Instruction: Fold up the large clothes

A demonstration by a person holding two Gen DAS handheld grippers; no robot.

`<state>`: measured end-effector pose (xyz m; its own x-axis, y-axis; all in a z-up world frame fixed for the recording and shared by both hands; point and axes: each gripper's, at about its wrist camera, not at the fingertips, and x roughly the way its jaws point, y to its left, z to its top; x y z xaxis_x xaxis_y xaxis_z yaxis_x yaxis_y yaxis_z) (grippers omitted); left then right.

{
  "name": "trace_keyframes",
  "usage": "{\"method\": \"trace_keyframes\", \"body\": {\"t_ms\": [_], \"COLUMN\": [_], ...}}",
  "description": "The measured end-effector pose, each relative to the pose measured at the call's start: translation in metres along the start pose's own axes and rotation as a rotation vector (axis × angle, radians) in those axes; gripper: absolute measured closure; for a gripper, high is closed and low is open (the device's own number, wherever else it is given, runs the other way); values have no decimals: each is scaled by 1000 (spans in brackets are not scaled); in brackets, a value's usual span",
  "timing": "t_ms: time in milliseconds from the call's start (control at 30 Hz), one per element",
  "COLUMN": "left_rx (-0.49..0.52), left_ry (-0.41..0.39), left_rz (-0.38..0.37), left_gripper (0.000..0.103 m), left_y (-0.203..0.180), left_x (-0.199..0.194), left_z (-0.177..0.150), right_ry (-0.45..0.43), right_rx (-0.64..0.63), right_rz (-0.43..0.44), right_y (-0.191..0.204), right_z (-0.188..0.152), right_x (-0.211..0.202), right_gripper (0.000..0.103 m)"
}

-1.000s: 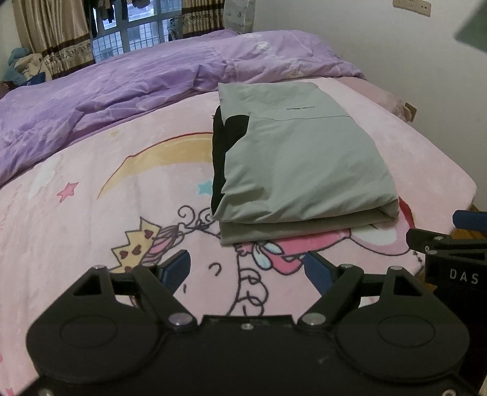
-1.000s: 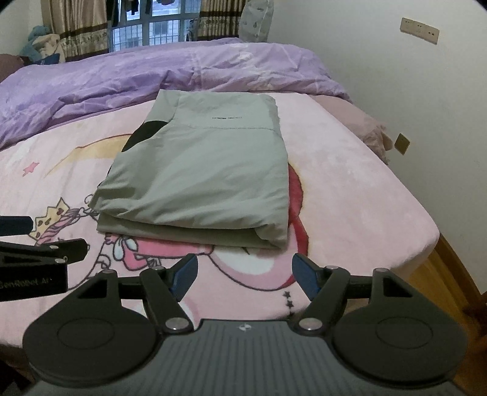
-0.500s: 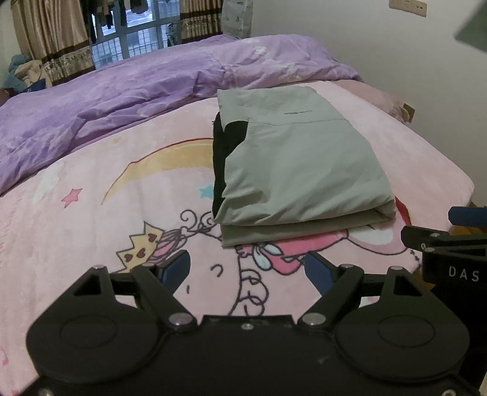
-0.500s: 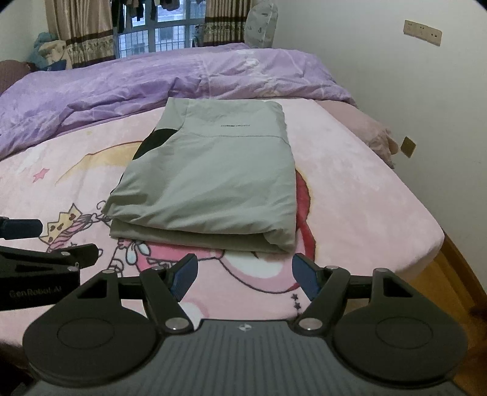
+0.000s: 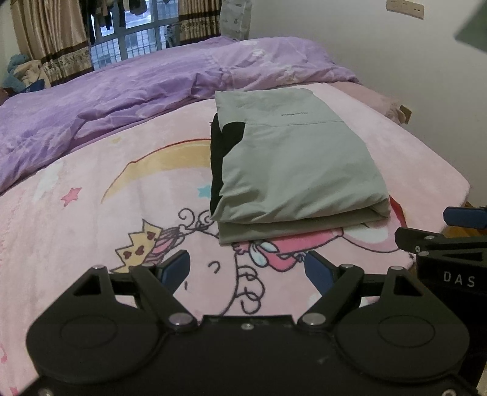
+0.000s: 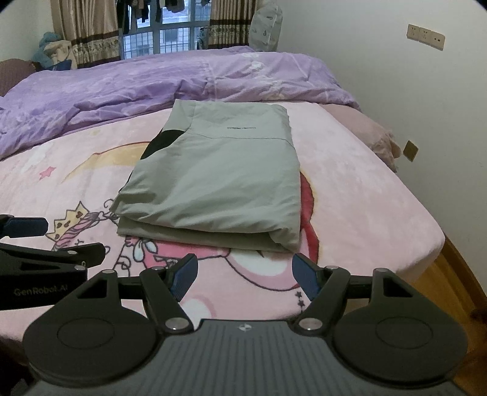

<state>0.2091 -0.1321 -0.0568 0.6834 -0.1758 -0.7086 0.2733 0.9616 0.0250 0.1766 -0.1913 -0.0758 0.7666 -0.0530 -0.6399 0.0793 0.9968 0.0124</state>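
Observation:
A grey-green garment (image 5: pixel 292 164) with a black inner part lies folded into a flat rectangle on the pink cartoon blanket (image 5: pixel 127 195); it also shows in the right wrist view (image 6: pixel 219 176). My left gripper (image 5: pixel 248 269) is open and empty, held above the blanket short of the garment's near edge. My right gripper (image 6: pixel 243 274) is open and empty, also short of the near edge. Each gripper shows at the side of the other's view, the right gripper (image 5: pixel 450 237) and the left gripper (image 6: pixel 45 240).
A purple duvet (image 6: pixel 137 82) is bunched across the far half of the bed. The white wall (image 6: pixel 395 76) runs along the right, with the bed's edge and wooden floor (image 6: pixel 450 274) below it. A window with curtains (image 6: pixel 170 27) is at the back.
Both grippers have drawn back and up a little from the folded garment, so it looks slightly farther away. The garment has not moved. Both stay open.

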Motion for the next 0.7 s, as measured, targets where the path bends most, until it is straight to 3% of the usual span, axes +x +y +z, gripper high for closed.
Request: {"method": "trace_keyframes", "body": {"t_ms": [500,700], "left_rx": [3,31], "left_ry": [0,-34], "left_rz": [-12,-7], "left_gripper": [19,18], "left_y": [1,-2], "left_x": [-2,-5], "left_z": [-3,-5], "right_ry": [7,8], "right_rx": [-7,-6], "right_rz": [14,16], "right_y": [9,12], "right_z": [-5,-6], "right_x": [0,1], "right_gripper": [20,20]}}
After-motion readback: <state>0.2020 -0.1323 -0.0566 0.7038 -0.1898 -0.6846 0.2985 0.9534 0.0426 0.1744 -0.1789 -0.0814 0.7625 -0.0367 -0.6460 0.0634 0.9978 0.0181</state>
